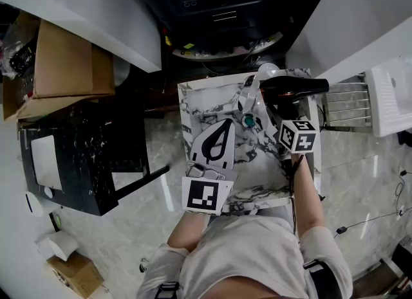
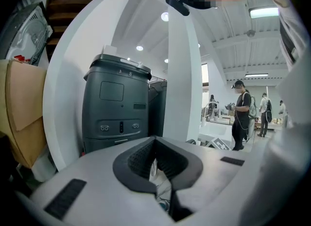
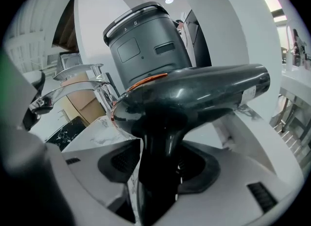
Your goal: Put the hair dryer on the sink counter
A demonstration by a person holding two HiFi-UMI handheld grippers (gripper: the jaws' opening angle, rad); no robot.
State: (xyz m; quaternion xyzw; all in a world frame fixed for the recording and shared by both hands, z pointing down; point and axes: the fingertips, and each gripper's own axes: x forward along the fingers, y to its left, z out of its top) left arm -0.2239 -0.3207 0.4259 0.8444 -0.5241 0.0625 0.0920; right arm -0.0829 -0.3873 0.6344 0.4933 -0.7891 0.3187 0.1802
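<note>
A black hair dryer (image 1: pixel 297 87) (image 3: pixel 194 94) is over the back right corner of the marble sink counter (image 1: pixel 261 175), its barrel pointing right. Its handle runs down between the jaws of my right gripper (image 1: pixel 278 108) (image 3: pixel 156 169). The jaws stand open, with a sliver of marble showing between the left pad and the handle. Whether the dryer rests on the counter I cannot tell. My left gripper (image 1: pixel 224 124) (image 2: pixel 163 183) hovers over the front left of the counter, shut and empty. A chrome faucet (image 1: pixel 253 89) (image 3: pixel 73 86) stands just left of the dryer.
A dark grey machine (image 2: pixel 116 108) (image 3: pixel 146 35) stands behind the counter. To the left are a cardboard box (image 1: pixel 64 66) and a black marbled cabinet (image 1: pixel 71 156). A white rack (image 1: pixel 347 101) and a white basin (image 1: pixel 393 95) are on the right. A person (image 2: pixel 241 113) stands far off.
</note>
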